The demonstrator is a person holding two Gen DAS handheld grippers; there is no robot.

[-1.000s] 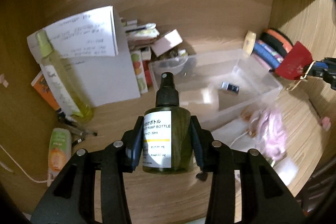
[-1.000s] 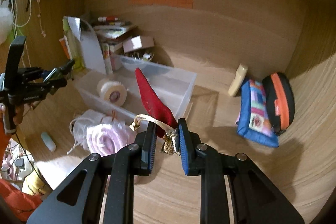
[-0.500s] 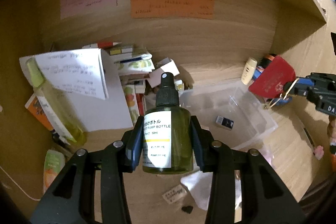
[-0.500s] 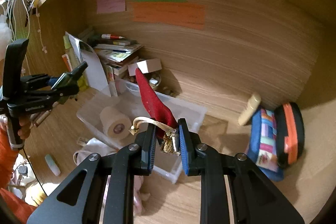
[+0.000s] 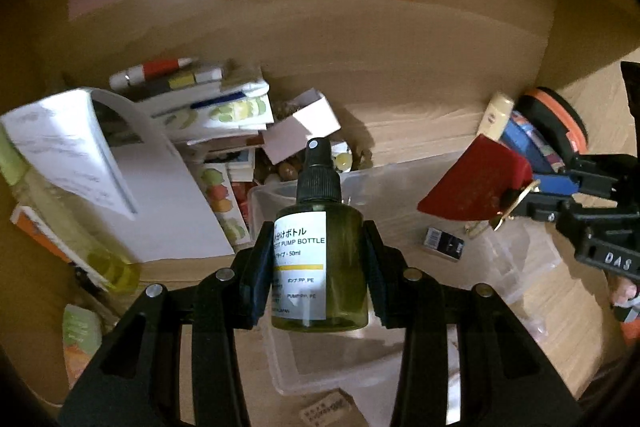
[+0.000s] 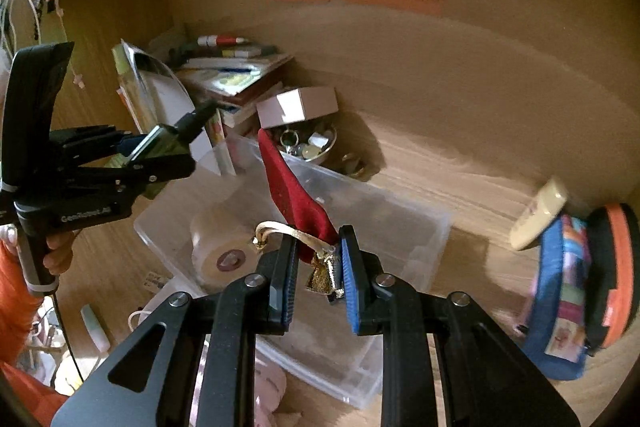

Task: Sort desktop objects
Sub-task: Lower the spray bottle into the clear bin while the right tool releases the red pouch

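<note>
Now both of my hands have carried their loads in over the clear plastic storage bin [image 5: 500,259], which a second ago lay further off and to the side in both wrist views. My left gripper [image 5: 316,259] has its jaws pinching the small olive-green pump spray bottle with the white label and black cap [image 5: 320,259] by its sides, the bottle upright and hanging above the near corner of the bin. My right gripper [image 6: 318,267] has its jaws pressed nearly together on the gold tassel end of a red fabric pouch with a cream cord loop [image 6: 294,195], which sticks up and away from the jaws over the middle of the bin. Inside the bin I can see a roll of white tape [image 6: 218,243] and a small dark flat packet [image 5: 444,245]. Behind it sit a stack of books and papers [image 5: 208,107] and a small open bowl of trinkets [image 6: 308,145]; off to the right are a blue patterned pouch [image 6: 560,291] and a black case with an orange zip band [image 6: 616,267] on the wooden worktop [image 6: 460,183]. I judge both items are now placed for dropping into the bin, though neither has been let go yet; the bottle sits close to the rim, so I would bring it further in first
</note>
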